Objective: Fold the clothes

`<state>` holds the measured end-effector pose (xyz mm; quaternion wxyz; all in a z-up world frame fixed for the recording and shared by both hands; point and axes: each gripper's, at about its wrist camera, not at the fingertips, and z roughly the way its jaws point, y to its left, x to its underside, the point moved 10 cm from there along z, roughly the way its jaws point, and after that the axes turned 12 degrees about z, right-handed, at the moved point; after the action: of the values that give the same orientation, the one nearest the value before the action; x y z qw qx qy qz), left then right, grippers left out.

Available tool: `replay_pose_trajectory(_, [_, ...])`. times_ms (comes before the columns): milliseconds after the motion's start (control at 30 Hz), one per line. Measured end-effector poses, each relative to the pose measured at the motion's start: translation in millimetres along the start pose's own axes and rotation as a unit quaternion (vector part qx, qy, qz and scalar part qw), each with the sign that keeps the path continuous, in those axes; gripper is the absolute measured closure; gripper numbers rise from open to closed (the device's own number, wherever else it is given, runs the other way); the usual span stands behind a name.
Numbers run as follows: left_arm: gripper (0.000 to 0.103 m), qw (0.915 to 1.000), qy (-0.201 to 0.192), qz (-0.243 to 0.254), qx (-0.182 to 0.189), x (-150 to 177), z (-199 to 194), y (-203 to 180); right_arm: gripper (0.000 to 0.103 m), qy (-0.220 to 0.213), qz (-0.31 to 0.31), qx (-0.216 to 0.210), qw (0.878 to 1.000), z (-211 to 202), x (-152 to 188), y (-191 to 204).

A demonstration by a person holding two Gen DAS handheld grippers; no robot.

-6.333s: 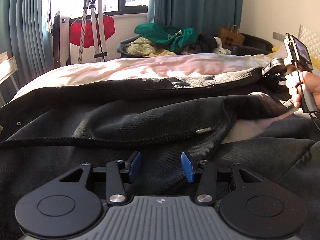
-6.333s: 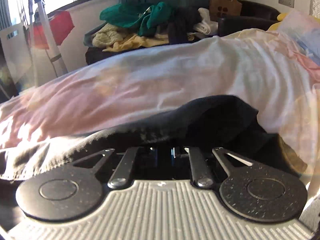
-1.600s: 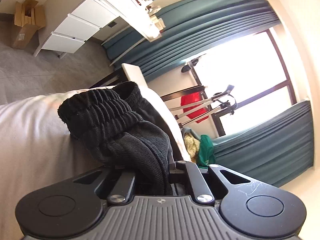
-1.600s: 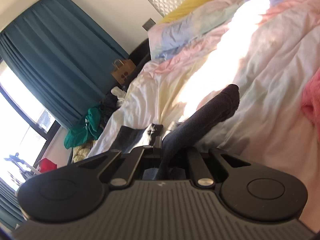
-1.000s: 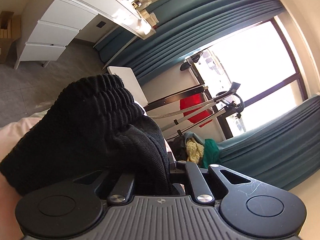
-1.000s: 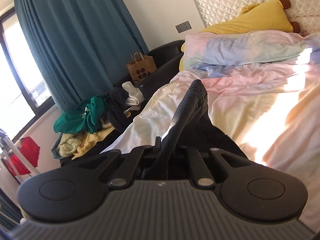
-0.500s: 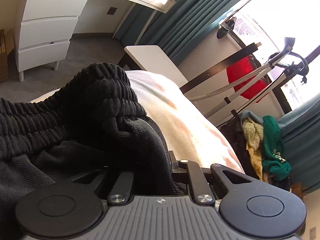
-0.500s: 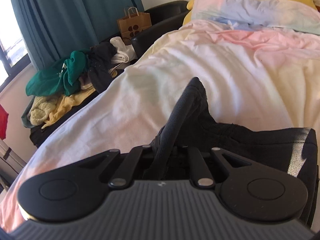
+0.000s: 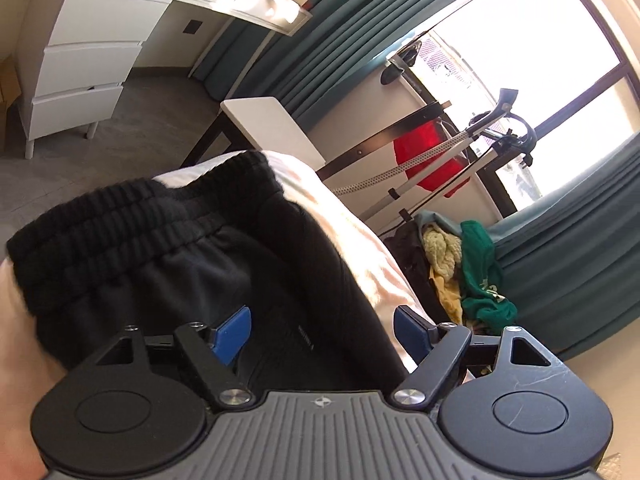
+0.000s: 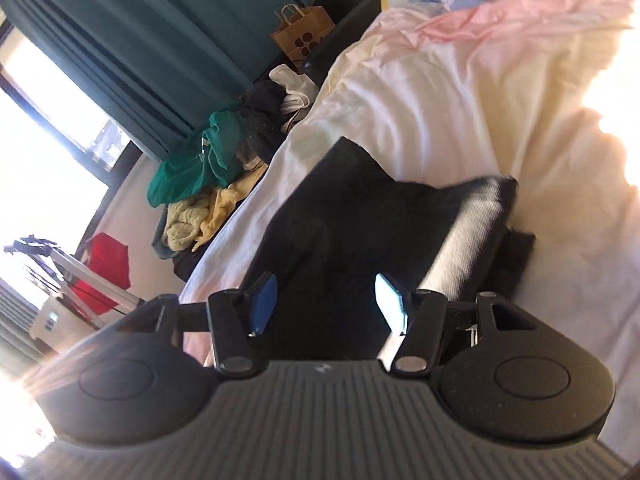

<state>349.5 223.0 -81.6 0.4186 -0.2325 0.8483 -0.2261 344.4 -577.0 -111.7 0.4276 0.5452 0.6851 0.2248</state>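
Sunlit bedding covers the bed (image 10: 420, 92), with teal curtains (image 9: 304, 36) and a heap of clothes (image 10: 208, 168) behind, and the black trousers (image 9: 192, 256) lie on it. Both jaws have just been opening: the left gripper (image 9: 322, 334) stands spread over the ribbed waistband (image 9: 120, 216), apparently letting the fold settle. The right gripper (image 10: 324, 304) is likewise spread, nothing pinched; the trousers' long axis seems to run left to right, waistband leftward.

A bed (image 10: 420, 92) covered by a pale pastel duvet; black trousers (image 10: 360, 220) are laid folded on it, elastic waistband (image 9: 120, 224) at one end.
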Motion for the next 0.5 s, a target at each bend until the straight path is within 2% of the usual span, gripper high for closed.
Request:
replay_pose_trajectory(33, [0.017, 0.9997, 0.011, -0.021, 0.002, 12, -11, 8, 0.043, 0.013, 0.020, -0.008, 1.000, -9, 9, -8])
replay_pose_trajectory(67, [0.014, 0.9975, 0.026, -0.065, 0.010, 26, -19, 18, 0.038, 0.027, 0.040, -0.015, 0.999, -18, 18, -15])
replay_pose_trajectory(100, [0.012, 0.9914, 0.042, -0.121, 0.024, 41, -25, 27, 0.031, 0.040, 0.060, -0.023, 0.997, -27, 27, -23])
replay_pose_trajectory(133, [0.012, 0.9831, 0.057, -0.169, 0.041, 56, -29, 34, 0.031, 0.058, 0.085, -0.027, 0.994, -28, 36, -29])
replay_pose_trajectory(167, [0.012, 0.9781, 0.065, -0.190, 0.053, 66, -29, 38, 0.031, 0.076, 0.109, -0.030, 0.991, -30, 46, -36])
replay_pose_trajectory(267, [0.012, 0.9764, 0.064, -0.197, 0.060, 81, -18, 46, 0.031, 0.110, 0.172, -0.057, 0.977, -30, 69, -42])
replay_pose_trajectory(400, [0.012, 0.9739, 0.054, -0.214, 0.051, 90, 14, 62, 0.031, 0.141, 0.198, -0.054, 0.968, -10, 98, -41])
replay_pose_trajectory(467, [0.021, 0.9741, 0.039, -0.218, 0.045, 87, 33, 68, 0.031, 0.157, 0.208, -0.054, 0.964, 4, 112, -39])
replay_pose_trajectory(500, [0.033, 0.9751, 0.023, -0.216, 0.041, 82, 39, 70, 0.031, 0.157, 0.203, -0.060, 0.965, 11, 115, -35])
